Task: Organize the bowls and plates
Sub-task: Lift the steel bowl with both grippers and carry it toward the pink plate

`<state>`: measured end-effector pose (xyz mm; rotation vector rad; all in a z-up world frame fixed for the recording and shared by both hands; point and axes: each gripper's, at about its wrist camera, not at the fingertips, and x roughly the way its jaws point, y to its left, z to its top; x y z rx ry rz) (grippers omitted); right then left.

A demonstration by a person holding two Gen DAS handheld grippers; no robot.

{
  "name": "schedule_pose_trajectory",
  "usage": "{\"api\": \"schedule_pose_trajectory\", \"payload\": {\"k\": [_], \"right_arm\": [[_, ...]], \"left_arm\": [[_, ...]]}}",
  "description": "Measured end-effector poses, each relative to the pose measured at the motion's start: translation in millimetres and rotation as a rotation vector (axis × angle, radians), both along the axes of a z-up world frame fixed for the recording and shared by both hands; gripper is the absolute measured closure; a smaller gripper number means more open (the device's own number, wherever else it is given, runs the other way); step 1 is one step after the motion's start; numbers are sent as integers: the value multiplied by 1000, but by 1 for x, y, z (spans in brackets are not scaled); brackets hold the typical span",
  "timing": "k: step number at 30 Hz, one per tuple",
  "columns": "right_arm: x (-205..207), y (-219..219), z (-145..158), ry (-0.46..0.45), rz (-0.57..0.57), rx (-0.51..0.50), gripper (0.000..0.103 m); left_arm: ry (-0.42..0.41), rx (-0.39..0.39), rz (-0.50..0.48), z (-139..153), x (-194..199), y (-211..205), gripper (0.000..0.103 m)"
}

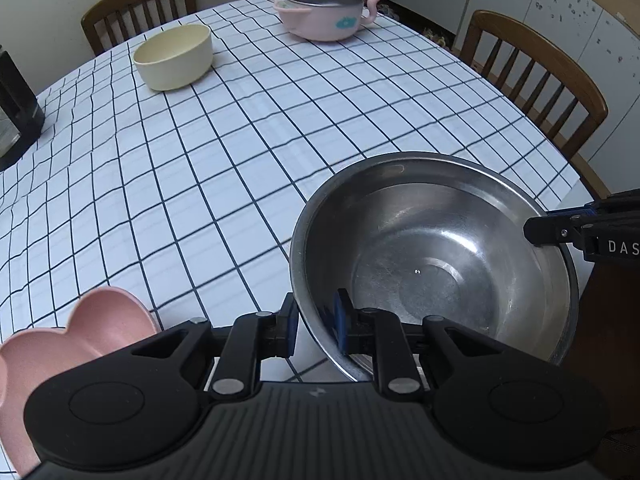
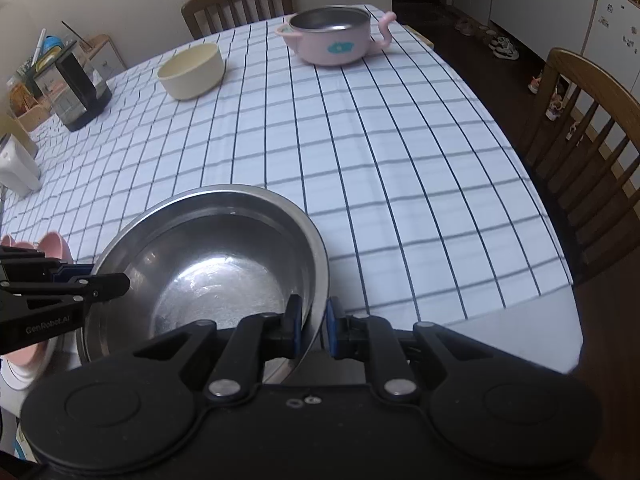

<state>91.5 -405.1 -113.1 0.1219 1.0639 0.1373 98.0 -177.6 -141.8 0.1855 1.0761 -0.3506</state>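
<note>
A large steel bowl (image 1: 436,256) is at the near edge of the checked tablecloth (image 1: 240,152); it also shows in the right wrist view (image 2: 216,264). My left gripper (image 1: 316,326) is shut on its left rim, one finger inside and one outside. My right gripper (image 2: 313,326) is shut on its right rim; it also shows in the left wrist view (image 1: 560,232). A cream bowl (image 1: 174,57) and a pink handled bowl with a steel liner (image 1: 326,12) stand at the far side. A pink flower-shaped dish (image 1: 80,332) lies at the near left.
Wooden chairs stand at the far side (image 1: 140,4) and right side (image 1: 536,76) of the table. A black-and-clear container (image 2: 78,88) and a white appliance (image 2: 16,168) stand at the table's left. White cabinets (image 2: 560,4) line the back right wall.
</note>
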Motion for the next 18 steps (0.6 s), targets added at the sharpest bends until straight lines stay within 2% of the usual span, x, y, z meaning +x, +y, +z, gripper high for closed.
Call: {"api": "schedule_pose_trajectory", "payload": {"k": [18], "right_arm": [[-14, 2, -16, 39, 3, -1, 90]], "left_arm": [[42, 11, -30, -11, -5, 1, 85]]}}
